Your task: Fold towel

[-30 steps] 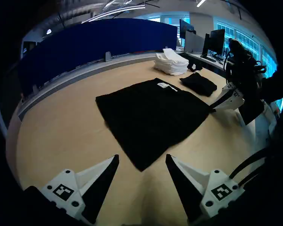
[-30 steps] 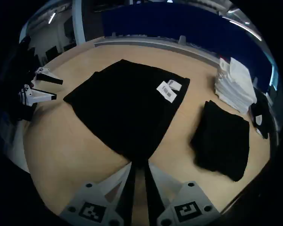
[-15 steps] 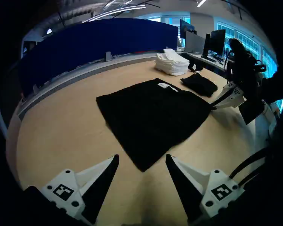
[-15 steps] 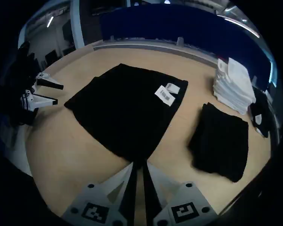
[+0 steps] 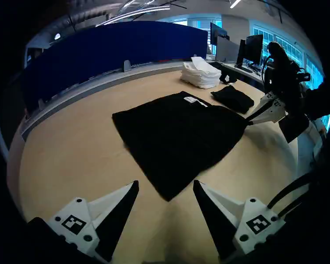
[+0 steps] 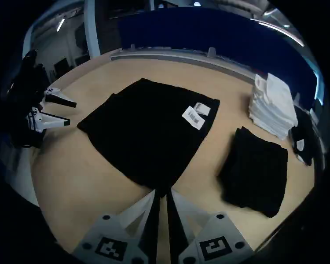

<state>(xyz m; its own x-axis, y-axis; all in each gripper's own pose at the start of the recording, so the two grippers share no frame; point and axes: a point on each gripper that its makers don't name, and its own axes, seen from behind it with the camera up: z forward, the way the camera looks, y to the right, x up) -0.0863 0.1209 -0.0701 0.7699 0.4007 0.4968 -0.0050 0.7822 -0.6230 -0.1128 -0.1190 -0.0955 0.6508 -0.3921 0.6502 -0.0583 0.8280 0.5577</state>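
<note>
A black towel (image 5: 178, 132) lies spread flat on the wooden table (image 5: 77, 141), with white tags (image 6: 193, 117) near its far edge. My left gripper (image 5: 165, 187) is open, and one towel corner lies on the table just in front of the gap between its fingers. My right gripper (image 6: 163, 196) is shut on the towel's (image 6: 152, 132) near corner. In the left gripper view the right gripper (image 5: 249, 122) holds that corner slightly off the table. In the right gripper view the left gripper (image 6: 68, 113) stands open by the towel's left corner.
A folded black towel (image 6: 255, 176) lies to the right of the spread one, with a stack of white towels (image 6: 273, 105) behind it. A blue divider (image 5: 112, 44) runs along the table's far edge. Monitors (image 5: 253, 48) stand at the far end.
The right gripper has risen a little with its towel corner, which now stands slightly off the table. The left gripper has stayed where it was, open.
</note>
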